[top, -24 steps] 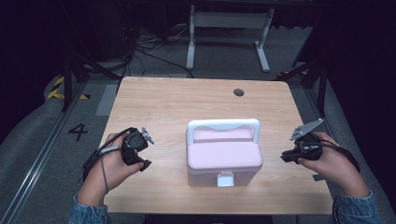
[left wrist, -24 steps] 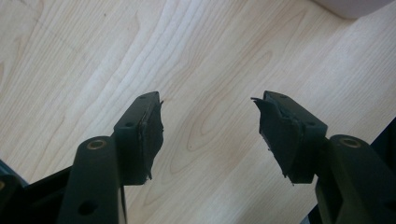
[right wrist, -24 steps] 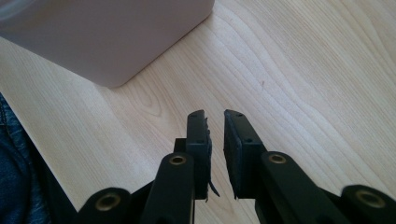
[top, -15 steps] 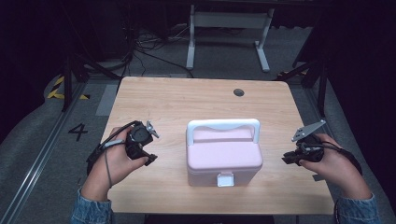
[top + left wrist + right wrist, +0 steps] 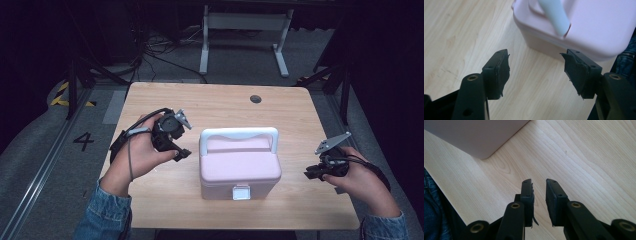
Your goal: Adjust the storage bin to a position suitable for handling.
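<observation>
A pink lidded box (image 5: 240,167) with a white handle (image 5: 239,134) and a white front latch (image 5: 241,192) stands in the middle of the wooden table (image 5: 215,105). My left gripper (image 5: 179,142) hovers just left of the box, tilted toward it. In the left gripper view its jaws (image 5: 535,56) stand wide open with nothing between them, and the box (image 5: 586,30) and handle (image 5: 555,15) lie just beyond. My right gripper (image 5: 312,172) rests to the right of the box. Only a narrow gap parts its jaws (image 5: 539,182), which hold nothing, with a box corner (image 5: 474,135) ahead.
A round cable hole (image 5: 256,98) sits near the table's far edge. A white metal stand (image 5: 245,22) and cables are on the floor behind the table. Bare wood lies on both sides of the box. Denim sleeves come in at the bottom corners.
My left gripper has moved right and a little away from me, closer to the box's left side. The right gripper has barely shifted. The box has not moved.
</observation>
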Tool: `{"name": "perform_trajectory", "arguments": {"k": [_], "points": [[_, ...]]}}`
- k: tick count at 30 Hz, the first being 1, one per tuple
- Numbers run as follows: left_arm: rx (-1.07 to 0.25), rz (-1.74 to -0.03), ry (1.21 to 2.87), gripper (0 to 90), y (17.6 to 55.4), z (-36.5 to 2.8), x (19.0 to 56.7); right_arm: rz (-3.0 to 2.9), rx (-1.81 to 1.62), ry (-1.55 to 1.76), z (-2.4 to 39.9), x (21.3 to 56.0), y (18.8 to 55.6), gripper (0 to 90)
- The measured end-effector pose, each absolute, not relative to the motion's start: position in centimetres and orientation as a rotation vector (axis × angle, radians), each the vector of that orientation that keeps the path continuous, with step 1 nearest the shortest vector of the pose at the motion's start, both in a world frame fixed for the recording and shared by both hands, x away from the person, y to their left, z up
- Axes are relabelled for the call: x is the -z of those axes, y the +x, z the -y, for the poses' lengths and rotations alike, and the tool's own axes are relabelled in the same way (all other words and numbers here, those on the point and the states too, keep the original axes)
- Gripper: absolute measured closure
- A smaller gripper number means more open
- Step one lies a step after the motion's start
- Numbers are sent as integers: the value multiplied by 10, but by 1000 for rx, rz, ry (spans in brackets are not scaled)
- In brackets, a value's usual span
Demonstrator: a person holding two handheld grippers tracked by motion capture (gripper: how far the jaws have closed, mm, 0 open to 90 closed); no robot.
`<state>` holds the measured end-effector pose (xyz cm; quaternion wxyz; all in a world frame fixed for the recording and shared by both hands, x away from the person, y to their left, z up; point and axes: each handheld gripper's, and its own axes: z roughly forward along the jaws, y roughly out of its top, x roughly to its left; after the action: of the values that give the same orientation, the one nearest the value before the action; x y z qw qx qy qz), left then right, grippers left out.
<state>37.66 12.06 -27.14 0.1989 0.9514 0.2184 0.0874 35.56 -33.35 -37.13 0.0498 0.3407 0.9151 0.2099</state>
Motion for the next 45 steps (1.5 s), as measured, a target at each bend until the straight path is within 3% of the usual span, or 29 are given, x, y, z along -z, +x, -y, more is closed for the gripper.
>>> {"name": "perform_trajectory", "arguments": {"k": [21, 45], "points": [[-204, -400, 2701, 362, 402, -51, 244, -2773, -650, 1086, 342, 377, 349, 748], [-133, -291, 2803, 367, 419, 15, 272, -2767, -674, 1081, 345, 379, 347, 724]]}}
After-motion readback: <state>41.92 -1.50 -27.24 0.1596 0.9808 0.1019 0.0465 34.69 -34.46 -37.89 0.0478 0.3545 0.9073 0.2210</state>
